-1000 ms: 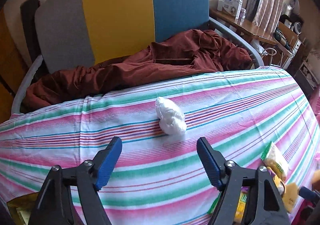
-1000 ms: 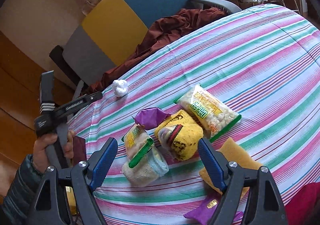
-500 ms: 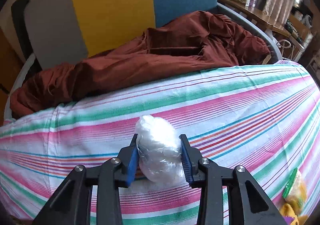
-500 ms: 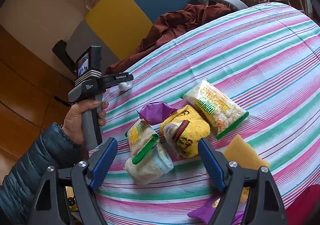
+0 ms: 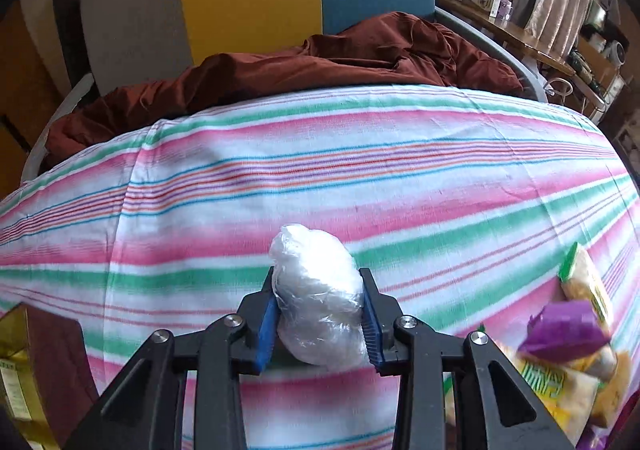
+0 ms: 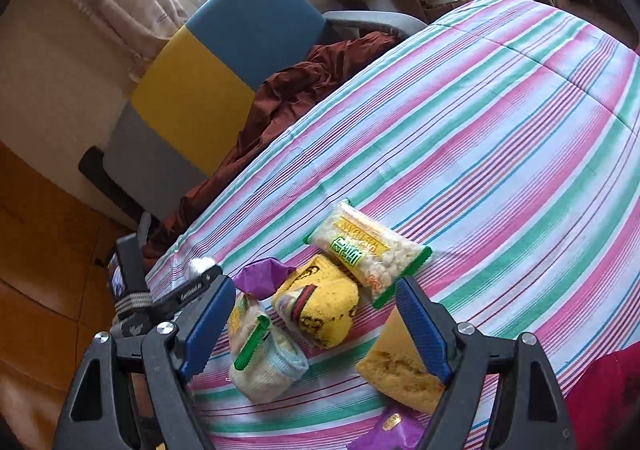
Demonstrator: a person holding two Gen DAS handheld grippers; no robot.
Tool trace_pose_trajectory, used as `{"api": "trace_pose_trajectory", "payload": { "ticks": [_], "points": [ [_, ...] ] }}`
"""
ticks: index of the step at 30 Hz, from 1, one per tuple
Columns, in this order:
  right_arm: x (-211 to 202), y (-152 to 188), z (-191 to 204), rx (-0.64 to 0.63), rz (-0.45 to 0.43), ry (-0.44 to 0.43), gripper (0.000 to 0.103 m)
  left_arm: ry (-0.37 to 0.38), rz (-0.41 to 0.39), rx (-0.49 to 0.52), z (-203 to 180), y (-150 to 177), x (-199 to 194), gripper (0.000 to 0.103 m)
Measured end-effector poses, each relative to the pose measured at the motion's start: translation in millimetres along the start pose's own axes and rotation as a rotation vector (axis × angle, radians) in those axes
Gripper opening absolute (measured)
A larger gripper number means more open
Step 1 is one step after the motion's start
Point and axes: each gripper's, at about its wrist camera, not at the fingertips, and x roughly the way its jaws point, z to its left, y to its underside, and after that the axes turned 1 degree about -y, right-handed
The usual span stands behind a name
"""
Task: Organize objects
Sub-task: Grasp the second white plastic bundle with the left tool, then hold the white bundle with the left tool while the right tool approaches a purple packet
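The left claw (image 5: 320, 316) has just closed its blue pads on a white plastic-wrapped bundle (image 5: 318, 300) at the near-left part of the striped surface (image 5: 400, 170). The right claw (image 6: 316, 324) hangs wide and empty over the snack packets (image 6: 366, 250). The slick, soft wrap could slide or squash free when lifted.

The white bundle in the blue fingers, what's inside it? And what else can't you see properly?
- White bundle, left wrist view: crinkly plastic wrap hides the contents; whether it has left the striped cloth cannot be told.
- Same bundle, right wrist view: mostly hidden behind the left gripper.
- Purple packet, right wrist view: cut off by the bottom edge.
- Snack packets, left wrist view: blurred, print unreadable.
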Motion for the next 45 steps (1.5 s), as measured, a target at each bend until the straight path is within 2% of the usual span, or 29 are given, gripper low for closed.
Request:
{"api": "trace_pose_trajectory", "payload": {
  "ticks": [10,16,21,26,29,42,45],
  "points": [
    [2,-2,-13,0.061,0.006,0.048,0.084,0.061,0.025,-0.062,4,83,-52,0.037],
    [6,-1,-24,0.106,0.027,0.115,0.084,0.105,-0.041,-0.016,-3,146,-87,0.037],
    [6,1,-28,0.115,0.03,0.155,0.084,0.124,-0.114,0.04,-9,182,-104,0.037],
    [5,1,-29,0.125,0.019,0.159,0.084,0.135,-0.19,0.063,-10,192,-104,0.037],
    [4,1,-27,0.119,0.011,0.153,0.084,0.115,-0.234,0.098,-14,198,-103,0.037],
    [1,4,-19,0.106,-0.002,0.142,0.084,0.141,-0.279,0.094,-8,202,-101,0.037],
    [4,10,-8,0.054,0.042,0.161,0.079,0.144,-0.28,0.093,-8,202,-100,0.037]
  ]
}}
